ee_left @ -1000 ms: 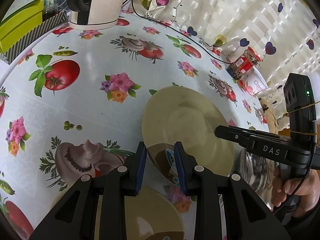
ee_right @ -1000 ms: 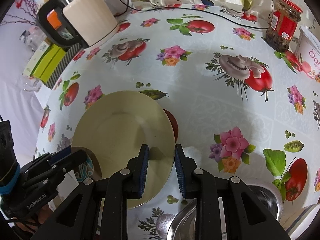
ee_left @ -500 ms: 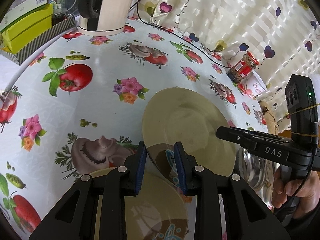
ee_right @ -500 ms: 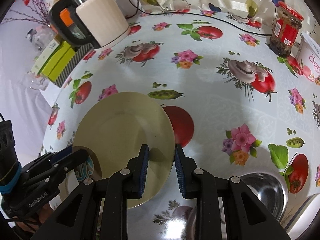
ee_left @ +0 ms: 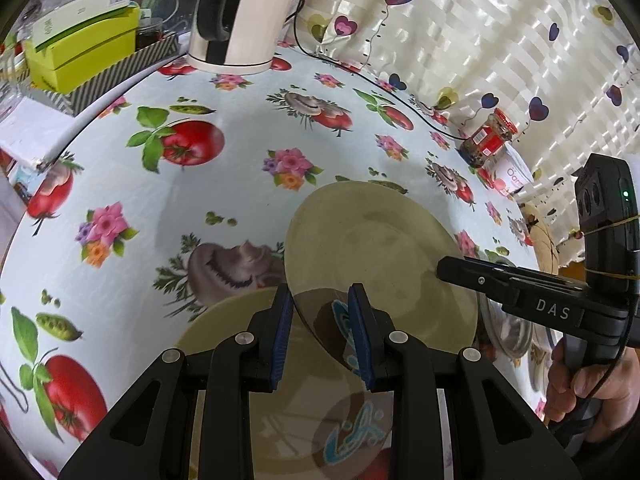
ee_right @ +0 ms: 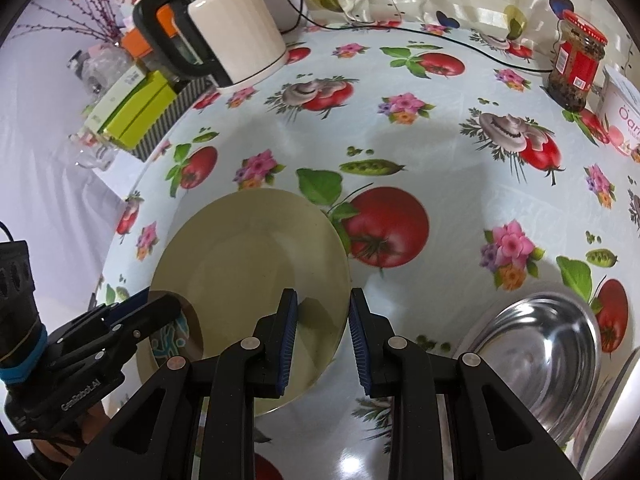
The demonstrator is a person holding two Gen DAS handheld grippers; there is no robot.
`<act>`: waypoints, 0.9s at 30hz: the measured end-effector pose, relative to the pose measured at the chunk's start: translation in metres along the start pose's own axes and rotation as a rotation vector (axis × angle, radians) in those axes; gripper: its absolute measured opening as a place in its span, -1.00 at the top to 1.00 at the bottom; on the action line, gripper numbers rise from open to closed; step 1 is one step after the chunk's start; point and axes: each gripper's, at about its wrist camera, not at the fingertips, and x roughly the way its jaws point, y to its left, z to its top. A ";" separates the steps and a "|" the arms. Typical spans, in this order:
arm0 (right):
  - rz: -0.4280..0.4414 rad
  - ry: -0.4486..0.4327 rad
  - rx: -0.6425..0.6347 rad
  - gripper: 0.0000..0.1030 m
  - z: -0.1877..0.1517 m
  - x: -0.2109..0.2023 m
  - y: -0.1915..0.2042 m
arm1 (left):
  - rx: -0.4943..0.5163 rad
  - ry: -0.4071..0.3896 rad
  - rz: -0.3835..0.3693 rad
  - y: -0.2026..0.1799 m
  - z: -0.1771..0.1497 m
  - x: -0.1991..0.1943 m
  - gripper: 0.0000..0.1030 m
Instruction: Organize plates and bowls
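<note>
- While both tools work 1 plate [ee_left: 380,248], it rides tilted above the bench [ee_left: 200,208], clear of the cloth.
- Left tool [ee_left: 322,334]: fingers pressed on the plate's near rim, at the brown patch with blue motif. Right tool [ee_right: 322,334]: fingers straddle the opposite rim; whether the pads bite or only bracket it I cannot tell, since a gap shows on the right side.
- Key relation: a 2nd plate [ee_left: 240,360], same cream colour and blue motif, lies flat directly under the left tool. The held plate sits forward and right of it, overlapping its far edge. Judged next move: bring the held plate back toward the left tool and down, to stack.
- Left tool is nearer the stack; the right tool [ee_left: 520,292] reaches in from the far side.
- Left view only: the lower plate, plus a hand [ee_left: 588,392] on the right tool's grip.
- Right view only: a steel bowl [ee_right: 540,360] on the bench just right of the right tool, apart from the plate; also the left tool [ee_right: 132,320] over the plate's rim.
- Risk, as judgement: an unequal release would drop 1 edge onto the lower plate.
</note>
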 end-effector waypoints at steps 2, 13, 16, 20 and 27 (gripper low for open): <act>0.002 -0.001 -0.003 0.51 -0.004 0.000 0.004 | -0.003 -0.003 0.003 0.003 -0.004 -0.004 0.43; 0.016 0.002 -0.026 0.51 -0.025 0.000 0.027 | -0.016 -0.018 0.023 0.018 -0.024 -0.022 0.43; 0.019 0.005 -0.032 0.51 -0.031 0.001 0.034 | -0.016 -0.023 0.032 0.022 -0.030 -0.027 0.43; 0.023 0.015 -0.041 0.51 -0.039 0.006 0.042 | -0.021 -0.022 0.043 0.029 -0.038 -0.033 0.43; 0.038 0.040 -0.050 0.51 -0.054 0.014 0.052 | -0.036 -0.015 0.060 0.039 -0.051 -0.039 0.43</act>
